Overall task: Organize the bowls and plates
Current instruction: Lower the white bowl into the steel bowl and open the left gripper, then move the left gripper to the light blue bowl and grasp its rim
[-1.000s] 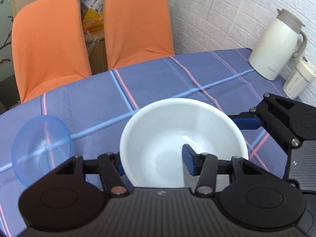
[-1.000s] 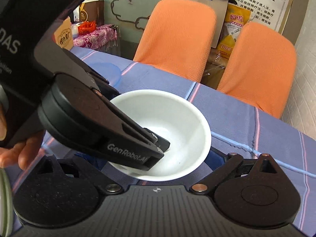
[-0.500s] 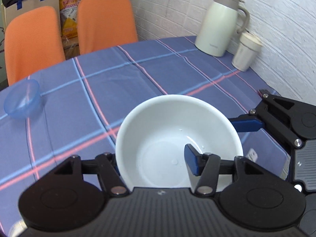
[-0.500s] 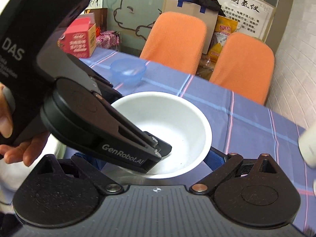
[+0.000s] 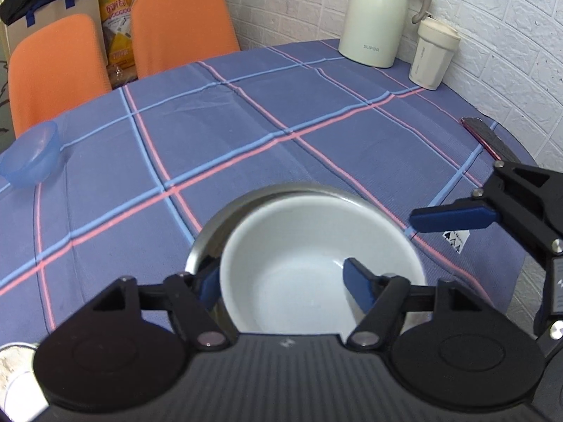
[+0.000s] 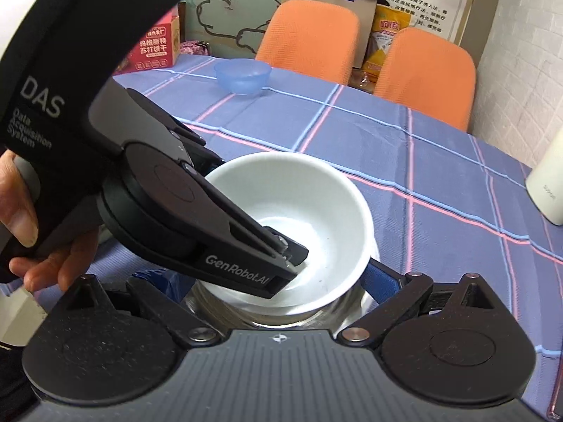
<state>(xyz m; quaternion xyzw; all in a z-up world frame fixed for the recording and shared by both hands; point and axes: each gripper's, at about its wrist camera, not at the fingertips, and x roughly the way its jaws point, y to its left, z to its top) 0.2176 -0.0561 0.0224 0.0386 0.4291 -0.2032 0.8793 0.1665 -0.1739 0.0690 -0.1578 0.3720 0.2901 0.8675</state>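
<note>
- Your left gripper (image 5: 283, 281): jaws just been opening, straddling the round white ceramic bowl's (image 5: 309, 246) near rim, pads off it.
- White bowl sits nested in the shiny steel bowl (image 5: 211, 232) on the blue plaid tablecloth (image 5: 246, 133).
- Your right gripper (image 6: 274, 281): can't tell its state.

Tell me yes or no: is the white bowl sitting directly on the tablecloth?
No, the white bowl rests inside a metal bowl whose shiny rim shows around it, not on the tablecloth.
</note>
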